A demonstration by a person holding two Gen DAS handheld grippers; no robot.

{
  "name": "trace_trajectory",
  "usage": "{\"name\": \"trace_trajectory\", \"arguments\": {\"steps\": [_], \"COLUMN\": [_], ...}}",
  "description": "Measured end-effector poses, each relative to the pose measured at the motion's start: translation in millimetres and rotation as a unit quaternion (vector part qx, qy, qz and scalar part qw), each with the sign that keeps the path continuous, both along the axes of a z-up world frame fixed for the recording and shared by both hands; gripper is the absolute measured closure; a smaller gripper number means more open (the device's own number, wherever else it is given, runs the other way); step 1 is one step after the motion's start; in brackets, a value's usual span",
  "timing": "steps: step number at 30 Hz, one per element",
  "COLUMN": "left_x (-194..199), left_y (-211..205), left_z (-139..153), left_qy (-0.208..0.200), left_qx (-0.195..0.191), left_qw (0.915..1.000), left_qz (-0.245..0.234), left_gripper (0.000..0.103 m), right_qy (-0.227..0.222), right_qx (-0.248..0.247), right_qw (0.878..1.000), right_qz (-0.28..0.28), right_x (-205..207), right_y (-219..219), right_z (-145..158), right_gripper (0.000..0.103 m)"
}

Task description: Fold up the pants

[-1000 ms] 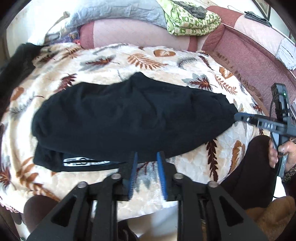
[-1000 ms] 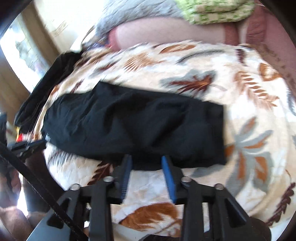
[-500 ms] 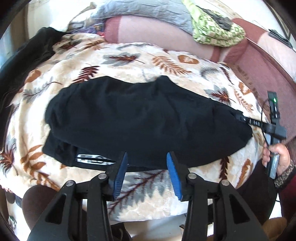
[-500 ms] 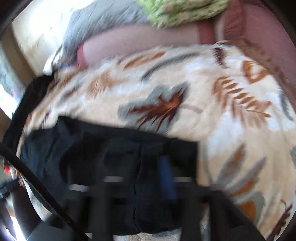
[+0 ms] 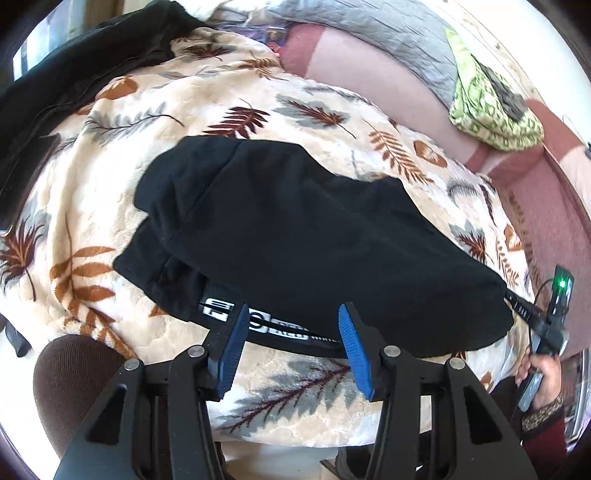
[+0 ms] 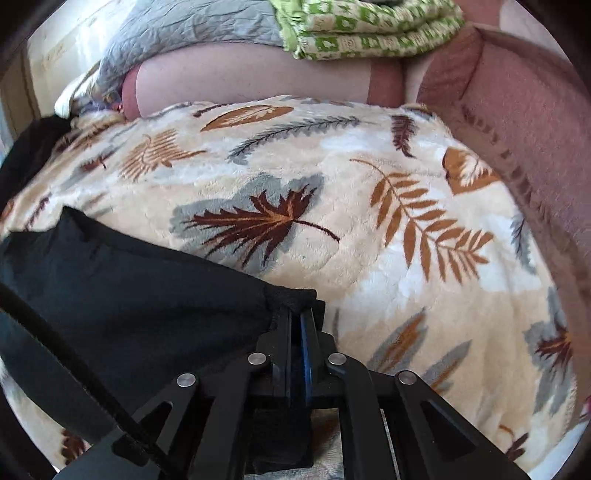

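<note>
Gripping one end of the black pants [image 5: 303, 251] with right tongs [image 6: 299, 332] clenched; left tongs [image 5: 291, 345] spread wide at the waistband edge, frame bottom. Pants lie lengthwise across the leaf-print blanket [image 5: 110, 206].

Left wrist view: rides above near edge of sofa seat, looks forward and down across black pants [image 5: 314, 251] on leaf-print blanket [image 5: 92, 206], backrest beyond; mid-range, whole garment in frame. Right wrist view: very close, low over the pants' right end [image 6: 140, 317], faces same backrest. Shared: pants, blanket, grey cushion [image 6: 192, 33], green cloth [image 5: 491, 110]. Right gripper [image 5: 517, 306] shows at left view's right edge.
</note>
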State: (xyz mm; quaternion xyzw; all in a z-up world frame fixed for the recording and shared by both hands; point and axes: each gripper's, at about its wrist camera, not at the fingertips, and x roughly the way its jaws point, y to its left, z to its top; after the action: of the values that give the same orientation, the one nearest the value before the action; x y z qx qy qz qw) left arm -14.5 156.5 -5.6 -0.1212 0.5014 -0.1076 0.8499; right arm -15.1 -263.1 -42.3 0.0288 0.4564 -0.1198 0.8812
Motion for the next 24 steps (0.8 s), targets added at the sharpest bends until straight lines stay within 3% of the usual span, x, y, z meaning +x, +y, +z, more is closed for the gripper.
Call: {"name": "trace_trajectory", "arguments": {"steps": [5,8,9,11,14,17,19,24], "left_x": [5,18,24,36,61,81,84,62], "left_y": [14,28,34,42,44,46,48,41], "left_z": [8,18,23,28,21,-4,-21,-34], "left_qy": [-0.021,-0.042,-0.051,-0.068,-0.079,-0.055,-0.035,-0.088], "left_qx": [-0.013,-0.013,-0.018,-0.024,-0.02,-0.041,-0.051,-0.026], "left_qw": [0.9996,0.9984,0.9975,0.9957,0.9943,0.9945,0.9944,0.9941], "left_qz": [0.015,0.035,0.046,0.058,0.068,0.079,0.086,0.057], "left_gripper": [0.053,0.046,0.044,0.039,0.035,0.035,0.035,0.035], "right_qy": [0.026,0.064,0.066,0.047,-0.005,-0.044,-0.051,-0.03], "right_qx": [-0.062,-0.096,-0.085,-0.046,-0.054,-0.017,0.032,0.124], "right_qw": [0.998,0.992,0.992,0.994,0.993,0.998,0.998,0.982], "right_qz": [-0.01,-0.056,-0.067,-0.09,-0.1,-0.048,0.008,0.135], "right_x": [0,-3,-7,-22,-38,-27,-6,66], "right_y": [1,-17,-24,-40,-39,-13,13,105], "right_z": [-4,-8,-7,5,46,76,86,76], "right_gripper": [0.096,0.089,0.088,0.085,0.076,0.073,0.064,0.061]}}
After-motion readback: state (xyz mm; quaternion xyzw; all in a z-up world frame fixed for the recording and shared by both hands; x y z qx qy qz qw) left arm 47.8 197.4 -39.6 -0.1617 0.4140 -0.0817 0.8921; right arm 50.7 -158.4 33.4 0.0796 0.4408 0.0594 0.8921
